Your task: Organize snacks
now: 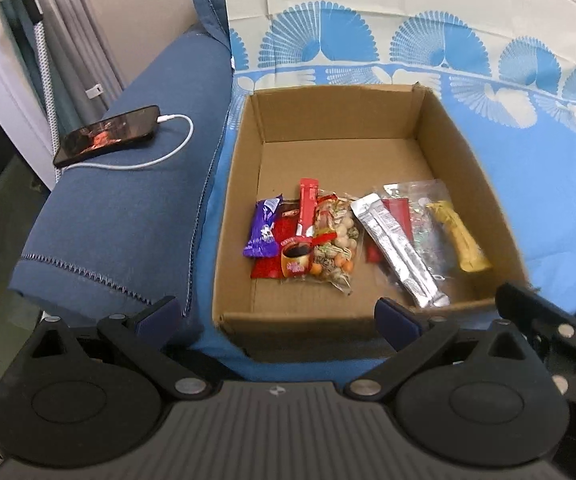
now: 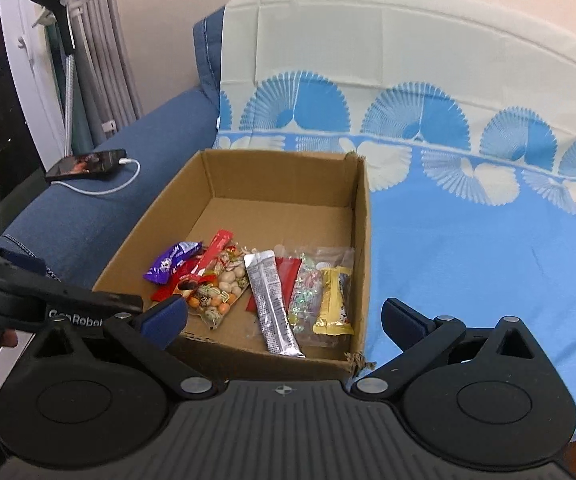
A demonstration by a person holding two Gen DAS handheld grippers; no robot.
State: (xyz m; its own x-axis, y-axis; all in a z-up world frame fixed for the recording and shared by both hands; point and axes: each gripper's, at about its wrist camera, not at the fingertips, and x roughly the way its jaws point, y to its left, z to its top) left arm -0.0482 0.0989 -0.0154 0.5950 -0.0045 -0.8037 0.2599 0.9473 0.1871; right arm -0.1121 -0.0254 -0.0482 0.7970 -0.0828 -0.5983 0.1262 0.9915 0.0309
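Observation:
An open cardboard box (image 1: 240, 200) (image 2: 361, 240) sits on a blue patterned sheet. Inside lie several snacks: a purple chocolate bar (image 1: 263, 229) (image 2: 172, 266), a red stick packet (image 1: 307, 208) (image 2: 214, 251), a clear bag of nuts (image 1: 333, 244) (image 2: 224, 288), a silver sachet (image 1: 399, 246) (image 2: 274, 308), a clear candy bag (image 2: 305, 296) and a yellow bar (image 1: 457, 240) (image 2: 333, 300). My left gripper (image 1: 276, 316) is open and empty at the box's near wall. My right gripper (image 2: 284, 320) is open and empty just before the box's near edge.
A phone (image 1: 108, 134) (image 2: 86, 164) on a white charging cable (image 1: 160, 156) lies on the blue sofa arm (image 1: 128, 220) left of the box. The blue sheet (image 2: 467, 260) stretches right of the box. A stand and curtains (image 2: 68, 60) are at far left.

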